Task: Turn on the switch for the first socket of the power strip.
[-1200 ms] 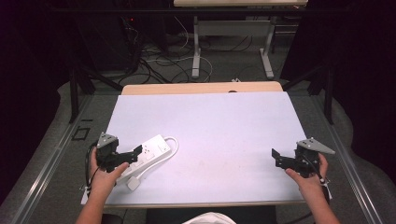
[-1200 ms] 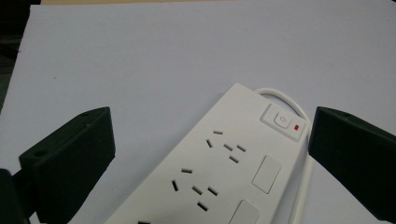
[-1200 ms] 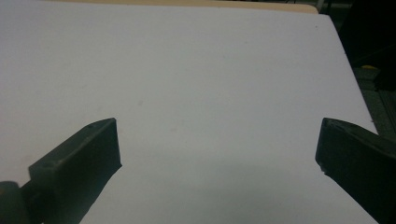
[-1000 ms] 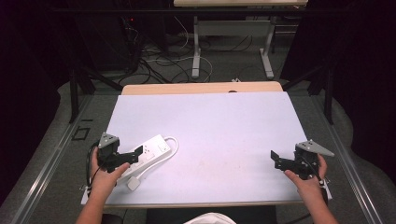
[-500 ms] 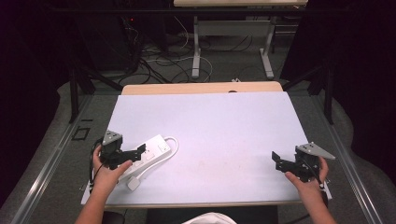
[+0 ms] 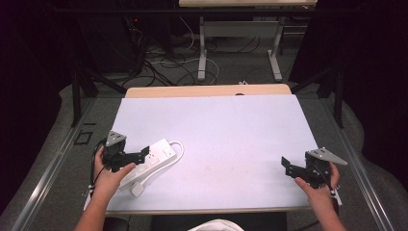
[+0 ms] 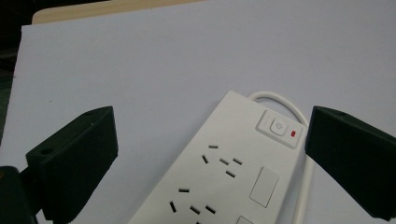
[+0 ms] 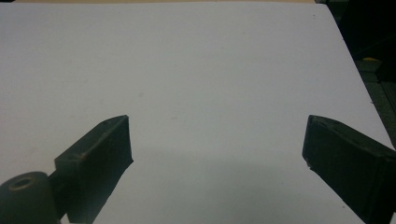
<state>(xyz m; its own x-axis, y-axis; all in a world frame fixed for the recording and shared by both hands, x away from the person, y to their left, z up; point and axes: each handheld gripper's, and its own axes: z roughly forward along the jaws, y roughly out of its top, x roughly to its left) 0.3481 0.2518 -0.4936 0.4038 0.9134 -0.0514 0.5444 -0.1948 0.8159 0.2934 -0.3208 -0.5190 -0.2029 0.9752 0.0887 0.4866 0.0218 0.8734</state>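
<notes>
A white power strip [image 6: 155, 158] lies at an angle on the white table sheet [image 6: 231, 130], near the left front corner. Its cable [image 6: 179, 147] loops around the far end. In the left gripper view the strip [image 7: 229, 172] shows its sockets and a switch [image 7: 278, 127] with a small red mark. My left gripper [image 6: 143, 152] hovers open over the strip's near end, jaws straddling the strip [image 7: 212, 128] without touching it. My right gripper [image 6: 285, 164] rests at the right front edge. Its jaws have just been closing, still stand apart [image 8: 217, 140], and have nothing between them.
A white plug [image 6: 137, 188] lies by the strip at the front edge. A wooden table edge [image 6: 207, 90] borders the sheet at the back. Beyond it stand desk legs [image 6: 202, 53] and loose floor cables [image 6: 163, 65].
The left gripper has edged slightly to the right over the power strip. The right hand has stayed where it was.
</notes>
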